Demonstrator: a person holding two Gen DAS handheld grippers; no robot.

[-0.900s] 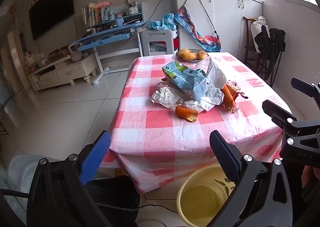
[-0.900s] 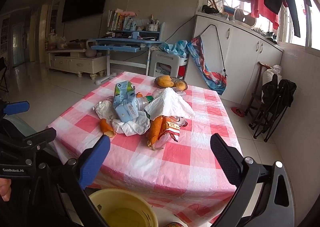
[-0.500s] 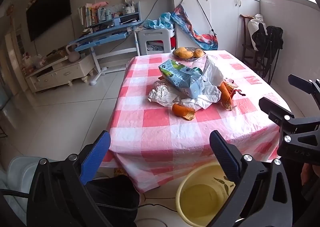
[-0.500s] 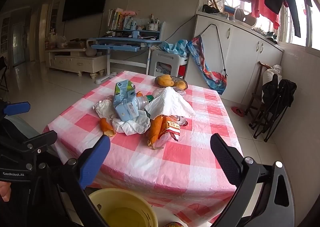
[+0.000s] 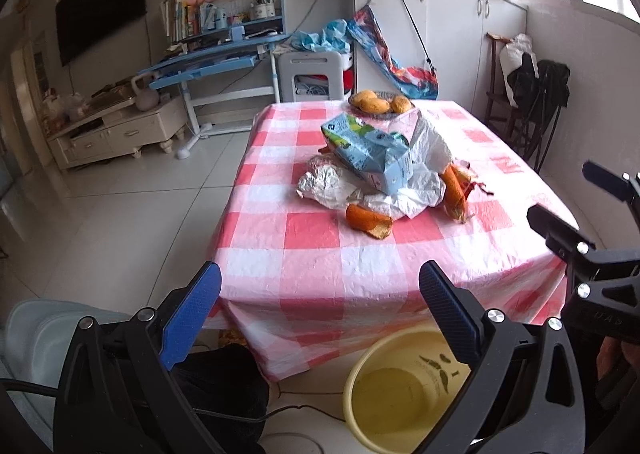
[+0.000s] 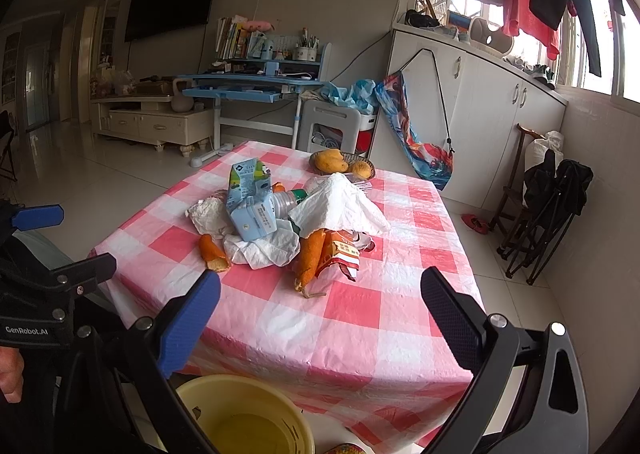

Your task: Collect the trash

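A heap of trash lies mid-table on the pink checked cloth (image 5: 312, 254): a blue-green carton (image 5: 368, 150) (image 6: 250, 202), crumpled white paper (image 5: 424, 142) (image 6: 340, 206), foil (image 5: 324, 186), orange peels (image 5: 368, 220) (image 6: 214, 252) and a red snack wrapper (image 6: 346, 252). A yellow bin (image 5: 400, 386) (image 6: 248, 414) stands on the floor at the table's near edge. My left gripper (image 5: 320, 306) and right gripper (image 6: 320, 306) are both open and empty, held short of the table above the bin. Each also shows in the other's view, the right one (image 5: 560, 206) and the left one (image 6: 76, 242).
A basket of mangoes (image 5: 378, 102) (image 6: 340, 164) sits at the table's far end. A blue desk (image 5: 216, 62), a white stool (image 5: 316, 74), white cabinets (image 6: 480, 114) and a folded black chair (image 6: 552, 206) stand around. A pale chair (image 5: 44, 326) is at lower left.
Both grippers have stayed open. The left view has shifted slightly, so the table and bin sit a little lower and closer in frame; the right view is almost unchanged.
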